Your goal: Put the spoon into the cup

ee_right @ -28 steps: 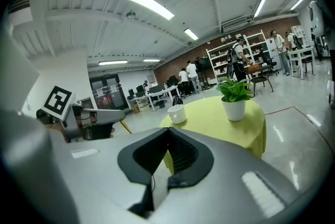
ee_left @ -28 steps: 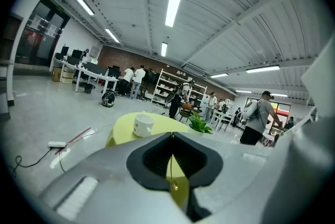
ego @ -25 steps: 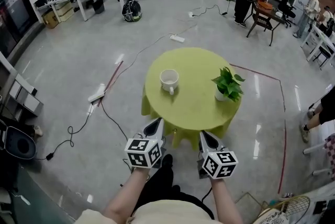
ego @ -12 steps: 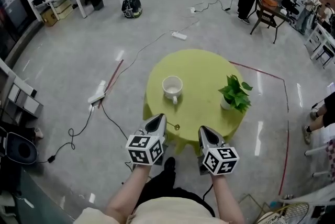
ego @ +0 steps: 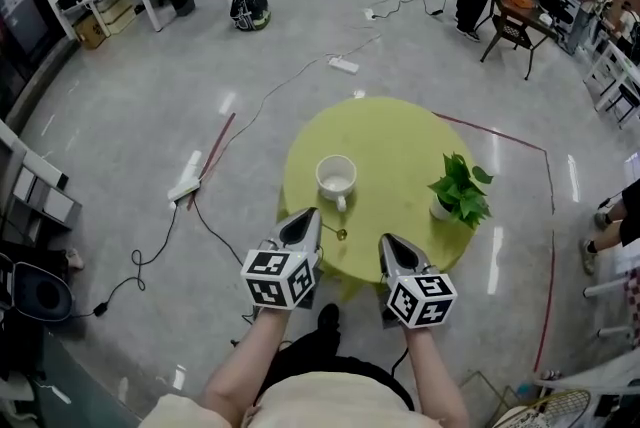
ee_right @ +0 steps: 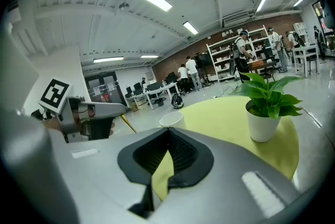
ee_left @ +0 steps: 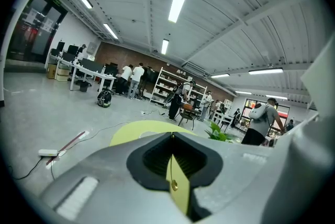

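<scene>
A white cup (ego: 336, 178) stands on the left half of a round table under a yellow-green cloth (ego: 395, 146). My left gripper (ego: 308, 214) hangs over the table's near edge, just short of the cup, shut on a thin gold spoon (ego: 340, 234) whose end sticks out to the right of the tips. In the left gripper view the spoon (ee_left: 171, 168) runs between the closed jaws of that gripper (ee_left: 172, 135). My right gripper (ego: 384, 240) is beside it, shut and empty. The right gripper view shows the cup (ee_right: 170, 119) ahead of the right gripper (ee_right: 168, 130), with the left gripper (ee_right: 99, 113) and spoon (ee_right: 127, 123) at left.
A potted green plant (ego: 460, 196) in a white pot stands on the table's right side. Cables and a power strip (ego: 186, 186) lie on the grey floor to the left. Desks, shelves, chairs and several people are far behind the table.
Both grippers have moved forward together towards the table. The table, cup and plant now sit closer, and the left gripper's tips reach over the near edge.
</scene>
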Motion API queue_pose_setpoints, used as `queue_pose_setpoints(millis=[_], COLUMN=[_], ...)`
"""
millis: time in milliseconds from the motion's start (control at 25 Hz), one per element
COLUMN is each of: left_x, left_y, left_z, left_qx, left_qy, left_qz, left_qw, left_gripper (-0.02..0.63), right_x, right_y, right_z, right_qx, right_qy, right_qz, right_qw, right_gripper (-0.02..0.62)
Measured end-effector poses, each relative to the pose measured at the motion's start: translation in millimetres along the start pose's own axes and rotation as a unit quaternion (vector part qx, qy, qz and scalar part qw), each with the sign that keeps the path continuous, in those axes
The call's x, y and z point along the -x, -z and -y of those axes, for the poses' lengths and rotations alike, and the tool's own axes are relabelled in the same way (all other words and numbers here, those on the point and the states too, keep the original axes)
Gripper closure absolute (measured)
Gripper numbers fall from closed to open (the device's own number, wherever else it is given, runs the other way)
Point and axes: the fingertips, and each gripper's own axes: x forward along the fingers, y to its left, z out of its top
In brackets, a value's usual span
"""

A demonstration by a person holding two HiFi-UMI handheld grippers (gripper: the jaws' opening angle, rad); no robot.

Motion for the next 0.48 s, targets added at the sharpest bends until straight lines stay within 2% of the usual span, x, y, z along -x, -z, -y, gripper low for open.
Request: queue_pose_setpoints(millis=[480], left_x=[-28], left_y=[-31], left_z=[-6], left_qx=[0.003], left_qy=[0.032], left_qz=[0.005], left_qw=[0.9995], left_gripper=[0.601], right_x=[-32], right_y=[-16], right_z=[1], right_qx=[0.0], right_qy=[0.014], right_qz=[-0.004], right_qw=[1.0], right_gripper=[0.595])
